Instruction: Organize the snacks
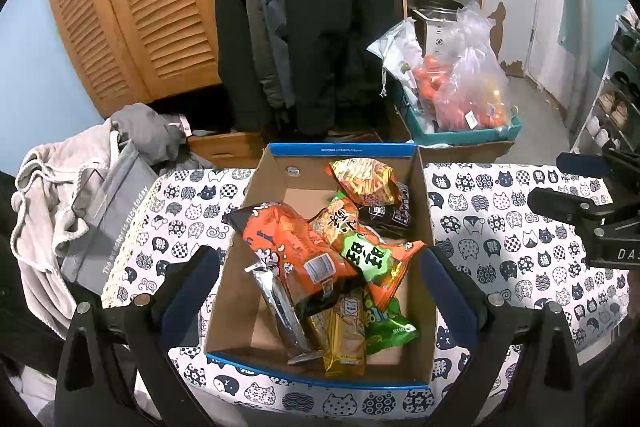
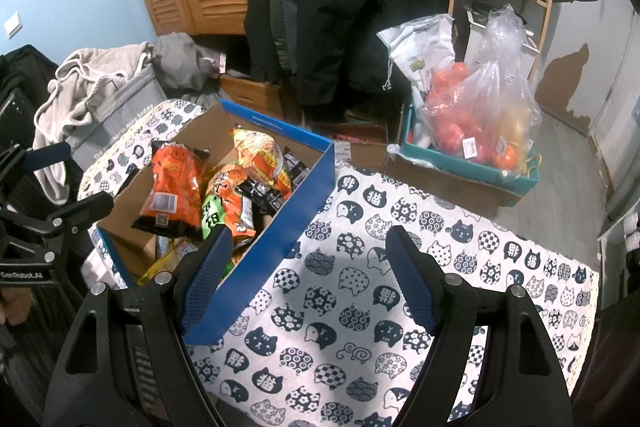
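Snack packets (image 1: 320,251) lie piled inside an open cardboard box (image 1: 424,211) with blue outer walls, standing on a table covered by a cat-print cloth (image 2: 360,267). An orange bag (image 1: 296,247) rests on top, partly overlapping a silver packet (image 1: 280,303) and a green packet (image 1: 384,327). Left gripper (image 1: 320,291) hovers above the box, fingers spread wide, holding nothing. Right gripper (image 2: 308,279) hangs over the cloth beside the box, fingers likewise apart and empty.

The orange bag (image 1: 298,247) hides most of the yellow packet (image 1: 346,339) beneath.
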Demonstrator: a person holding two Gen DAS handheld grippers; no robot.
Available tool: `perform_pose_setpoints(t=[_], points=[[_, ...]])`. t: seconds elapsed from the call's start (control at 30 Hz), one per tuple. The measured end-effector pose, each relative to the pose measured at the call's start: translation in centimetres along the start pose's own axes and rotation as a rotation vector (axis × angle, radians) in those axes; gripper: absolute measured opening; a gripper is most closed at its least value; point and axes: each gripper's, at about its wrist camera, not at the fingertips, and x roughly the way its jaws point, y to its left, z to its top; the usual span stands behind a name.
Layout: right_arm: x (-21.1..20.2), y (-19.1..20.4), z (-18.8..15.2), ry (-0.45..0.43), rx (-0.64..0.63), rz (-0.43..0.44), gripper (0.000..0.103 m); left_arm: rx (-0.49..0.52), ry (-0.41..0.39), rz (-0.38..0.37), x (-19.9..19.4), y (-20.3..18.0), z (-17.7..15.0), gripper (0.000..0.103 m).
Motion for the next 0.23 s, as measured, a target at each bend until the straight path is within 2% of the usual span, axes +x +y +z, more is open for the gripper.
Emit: perform_pose_setpoints(t=[0.23], points=[[0.01,0.03,-0.19,0.001,-0.001,0.001,0.078,0.001,0.001,-0.002,-0.02,0.06,-0.05,0.101]])
